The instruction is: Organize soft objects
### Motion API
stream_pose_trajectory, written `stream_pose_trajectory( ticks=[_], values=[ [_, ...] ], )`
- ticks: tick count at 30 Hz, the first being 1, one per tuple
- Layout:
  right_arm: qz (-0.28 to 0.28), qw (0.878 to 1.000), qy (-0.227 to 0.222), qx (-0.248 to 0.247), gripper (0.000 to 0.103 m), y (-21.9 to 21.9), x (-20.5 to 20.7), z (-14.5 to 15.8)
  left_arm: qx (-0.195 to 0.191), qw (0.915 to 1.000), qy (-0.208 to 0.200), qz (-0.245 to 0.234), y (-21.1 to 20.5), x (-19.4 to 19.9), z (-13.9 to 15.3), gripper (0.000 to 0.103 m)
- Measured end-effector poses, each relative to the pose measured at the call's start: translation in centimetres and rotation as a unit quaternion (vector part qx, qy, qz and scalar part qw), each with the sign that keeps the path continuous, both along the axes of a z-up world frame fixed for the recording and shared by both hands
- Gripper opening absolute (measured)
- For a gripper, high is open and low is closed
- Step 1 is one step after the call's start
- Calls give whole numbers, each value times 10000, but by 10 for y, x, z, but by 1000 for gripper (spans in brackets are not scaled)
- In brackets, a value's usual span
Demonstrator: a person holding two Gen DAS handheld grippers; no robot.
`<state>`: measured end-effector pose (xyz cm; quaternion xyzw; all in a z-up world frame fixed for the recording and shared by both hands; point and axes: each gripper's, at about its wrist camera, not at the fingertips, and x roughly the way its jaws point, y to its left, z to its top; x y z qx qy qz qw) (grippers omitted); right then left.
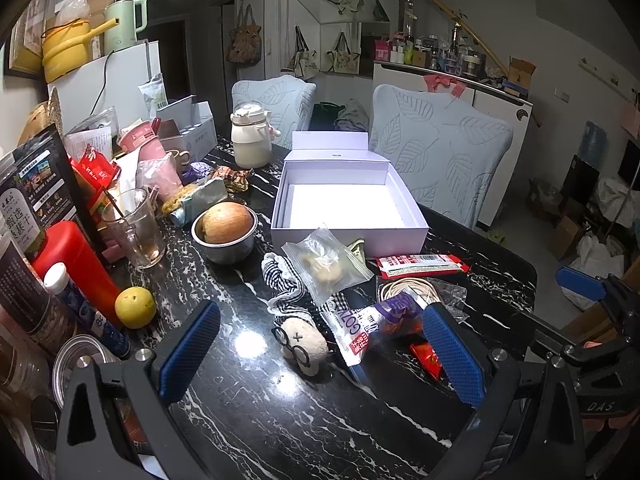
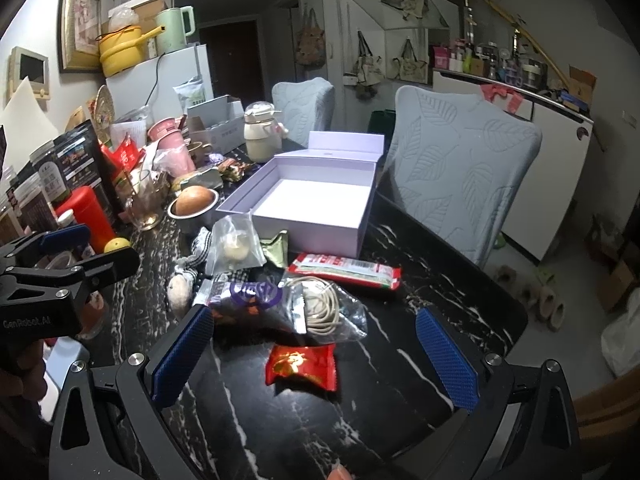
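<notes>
A small beige plush doll (image 1: 304, 342) with wire glasses and a striped cloth body (image 1: 282, 280) lies on the black marble table. My left gripper (image 1: 320, 356) is open, its blue fingers on either side of the doll's head without touching it. Behind stands an open white box (image 1: 344, 204), empty. The right wrist view shows the same doll (image 2: 180, 290) at the left and the box (image 2: 312, 200) farther back. My right gripper (image 2: 316, 360) is open over a small red foil packet (image 2: 302, 364), not gripping it.
Around the doll lie a zip bag of snacks (image 1: 328, 264), a long red packet (image 1: 420, 265), a purple-white packet (image 1: 372, 324) and a bagged cable (image 2: 324, 312). An apple in a metal bowl (image 1: 228, 224), a glass (image 1: 134, 228), a lemon (image 1: 135, 307) and jars crowd the left. Chairs (image 1: 436, 152) stand behind.
</notes>
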<state>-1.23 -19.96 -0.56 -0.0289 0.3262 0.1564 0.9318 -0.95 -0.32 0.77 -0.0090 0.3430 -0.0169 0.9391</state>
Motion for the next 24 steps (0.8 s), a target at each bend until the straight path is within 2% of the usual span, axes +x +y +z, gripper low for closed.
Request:
stream_pose_trajectory(
  ticks=[20,24],
  values=[
    [30,10000,41,35,103,-7,2,-3,-15,10000,-79,-50,-3,0,-1,103],
    [118,9998,135,83,103,-12,7,-11,-148,9997,-123,-142,-6,-1,-3,103]
  ],
)
